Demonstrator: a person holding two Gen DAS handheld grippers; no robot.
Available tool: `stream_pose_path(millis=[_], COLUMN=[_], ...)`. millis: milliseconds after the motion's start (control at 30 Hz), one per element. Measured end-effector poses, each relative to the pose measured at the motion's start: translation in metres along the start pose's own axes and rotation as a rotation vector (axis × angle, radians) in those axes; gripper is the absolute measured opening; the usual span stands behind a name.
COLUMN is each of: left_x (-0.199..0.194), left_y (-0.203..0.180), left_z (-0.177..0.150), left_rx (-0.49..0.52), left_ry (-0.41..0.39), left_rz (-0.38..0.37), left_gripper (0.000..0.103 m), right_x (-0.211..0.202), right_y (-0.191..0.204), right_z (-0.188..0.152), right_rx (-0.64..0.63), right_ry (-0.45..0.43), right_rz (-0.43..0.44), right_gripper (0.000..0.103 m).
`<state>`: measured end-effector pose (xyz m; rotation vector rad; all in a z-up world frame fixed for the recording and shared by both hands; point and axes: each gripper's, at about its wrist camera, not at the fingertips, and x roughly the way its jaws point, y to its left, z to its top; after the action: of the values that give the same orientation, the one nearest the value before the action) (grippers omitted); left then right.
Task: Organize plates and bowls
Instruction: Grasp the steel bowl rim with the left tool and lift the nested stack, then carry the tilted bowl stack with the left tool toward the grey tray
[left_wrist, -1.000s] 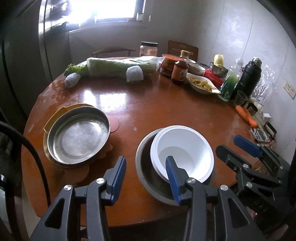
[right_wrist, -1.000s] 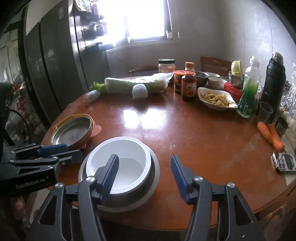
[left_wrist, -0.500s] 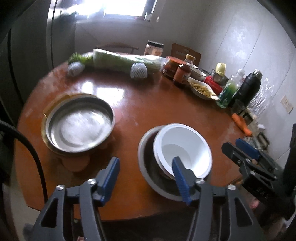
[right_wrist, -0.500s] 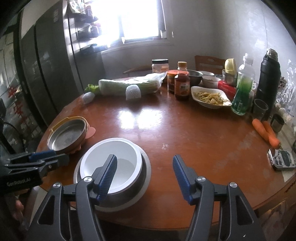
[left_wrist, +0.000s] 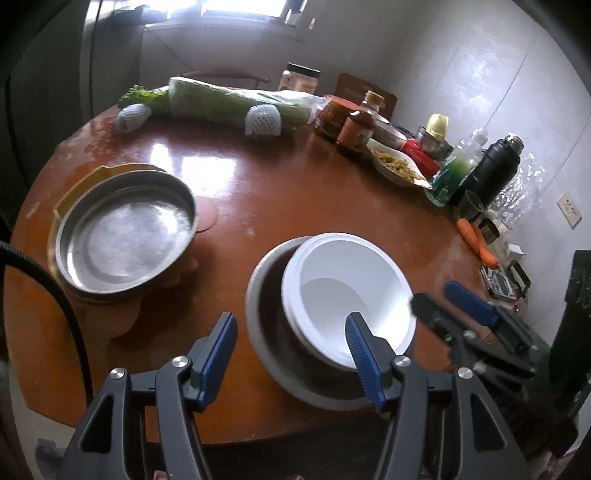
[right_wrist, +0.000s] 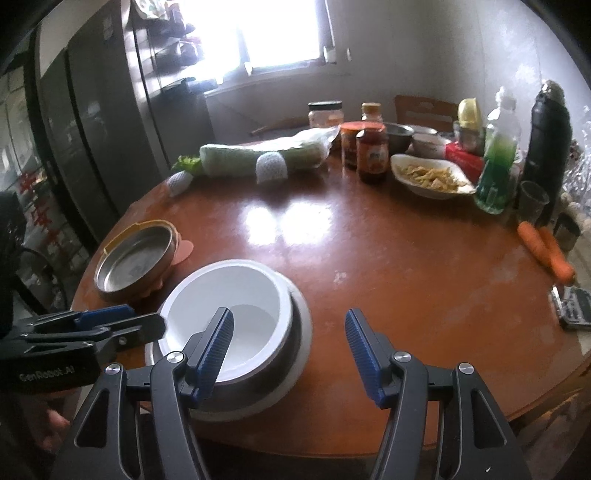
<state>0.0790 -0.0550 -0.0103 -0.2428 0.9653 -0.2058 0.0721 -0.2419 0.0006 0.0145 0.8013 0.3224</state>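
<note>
White bowl (right_wrist: 236, 295) inside grey bowl (right_wrist: 295, 354)

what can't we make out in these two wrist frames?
- Grey dish under the white bowl: its floor is mostly covered by the bowl, both views.
- Jar labels: blurred, unreadable.
- Yellow-rimmed item beneath the metal plate: mostly hidden.
- Device at the table edge: small, cut off, right wrist view.
</note>
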Motion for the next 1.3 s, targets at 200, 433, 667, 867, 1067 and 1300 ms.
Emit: stream_pose_path(millis=[200,433,667,867,1067,1300], left_x=[0.013,0.028,0.034,0.041,0.046,0.045], left_y=[0.004,0.011,0.012,0.010,0.007,0.005], left_z=[0.005,0.006,0.007,0.006,0.003,0.002], left_rx=[-0.020,-0.049,-0.062,-0.070,-0.070,-0.075], left_ry=[0.013,0.043,0.058,0.091,0.107,0.092], left_rz=[0.007,0.002,-0.022,-0.035,-0.071,-0.064], left_gripper=[0.061,0.061,0.061,0.061,0.059,0.059], right_x=[0.017,0.037,0.045,0.050,0.051,0.049], right_y=[0.002,-0.001,-0.004,-0.002,0.002,-0.002], right_z=[-0.003,-0.008,-0.010,-0.013,-0.015,-0.017], right_rx=[-0.001,0.025,0.061,0.066,0.059,0.066], right_ry=[0.040,0.092,0.126,0.148,0.148,0.137], right_rz=[0.010,0.023,0.053,0.081,0.102,0.098], right_gripper=[0.065,0.065,0.065,0.065,0.061,0.053])
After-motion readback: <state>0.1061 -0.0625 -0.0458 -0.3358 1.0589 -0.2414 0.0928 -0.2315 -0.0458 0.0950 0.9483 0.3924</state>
